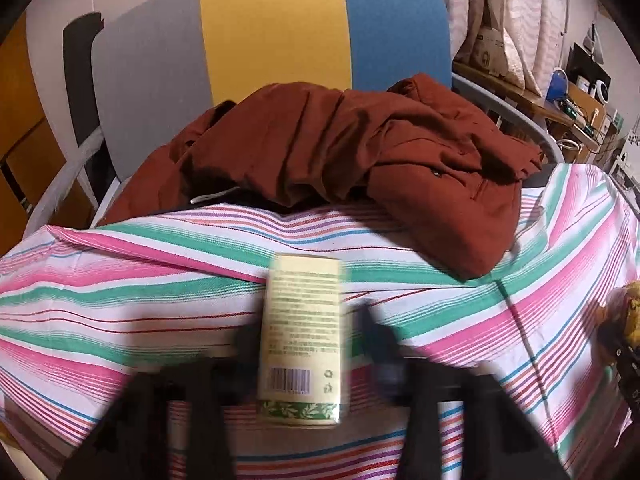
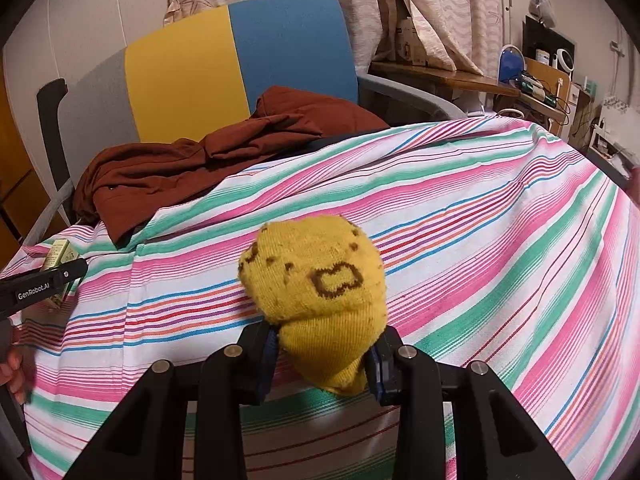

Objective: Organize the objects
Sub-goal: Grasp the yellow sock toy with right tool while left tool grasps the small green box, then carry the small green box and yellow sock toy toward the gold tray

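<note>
Right gripper [image 2: 322, 354] is pinching a balled-up yellow sock [image 2: 316, 284] by its lower end, held up over the middle of the striped cloth [image 2: 480, 220]. Left gripper [image 1: 304, 344] has a pale cream box [image 1: 302, 336] between its fingers, though it's blurry, so I honestly can't tell if it's clamped or just straddling it; it sits near the cloth's left edge. A rust-brown garment [image 1: 360, 148] is heaped at the far edge against the chair [image 1: 276, 28]. I'd say set both down slow and apart, clear of that heap.

warm indoor light | left view motion-blurred | fisheye edges dark
</note>
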`<action>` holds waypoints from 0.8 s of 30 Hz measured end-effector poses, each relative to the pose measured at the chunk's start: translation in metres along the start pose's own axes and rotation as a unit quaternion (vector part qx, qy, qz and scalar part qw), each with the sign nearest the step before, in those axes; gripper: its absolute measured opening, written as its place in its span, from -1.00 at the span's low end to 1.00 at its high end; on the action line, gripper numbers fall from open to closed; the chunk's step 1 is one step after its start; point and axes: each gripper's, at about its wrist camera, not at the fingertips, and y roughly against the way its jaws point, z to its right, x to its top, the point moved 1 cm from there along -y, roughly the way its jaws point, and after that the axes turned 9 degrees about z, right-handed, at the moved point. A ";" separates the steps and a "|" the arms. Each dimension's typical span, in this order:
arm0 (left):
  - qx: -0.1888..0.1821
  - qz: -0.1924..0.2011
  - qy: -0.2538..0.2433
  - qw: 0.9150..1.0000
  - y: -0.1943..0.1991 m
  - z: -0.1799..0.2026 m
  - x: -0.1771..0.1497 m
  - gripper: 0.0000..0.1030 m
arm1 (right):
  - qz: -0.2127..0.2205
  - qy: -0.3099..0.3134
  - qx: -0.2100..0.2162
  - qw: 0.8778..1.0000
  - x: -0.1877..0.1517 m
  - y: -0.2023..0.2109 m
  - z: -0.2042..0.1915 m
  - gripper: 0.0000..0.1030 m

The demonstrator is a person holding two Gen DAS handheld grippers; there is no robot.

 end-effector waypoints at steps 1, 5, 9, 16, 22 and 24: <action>0.006 0.001 -0.013 1.000 0.001 0.005 0.000 -0.42 | 0.000 0.000 0.000 1.000 0.000 0.000 0.000 -0.29; -0.021 0.012 -0.044 0.999 0.012 0.025 0.000 -0.42 | 0.000 0.001 -0.003 1.000 -0.001 0.000 -0.001 -0.29; -0.060 0.015 -0.048 0.997 0.027 0.046 -0.004 -0.42 | 0.001 0.001 -0.003 1.000 -0.001 0.001 -0.001 -0.29; -0.139 0.008 -0.093 0.986 0.063 0.089 -0.030 -0.42 | 0.001 0.002 -0.004 1.000 -0.001 0.001 0.000 -0.29; -0.160 0.002 -0.092 0.983 0.074 0.092 -0.043 -0.42 | 0.001 0.003 -0.008 1.000 -0.001 0.001 0.000 -0.29; -0.166 -0.003 -0.069 0.984 0.079 0.088 -0.041 -0.42 | 0.001 0.003 -0.010 1.000 -0.001 0.001 0.000 -0.29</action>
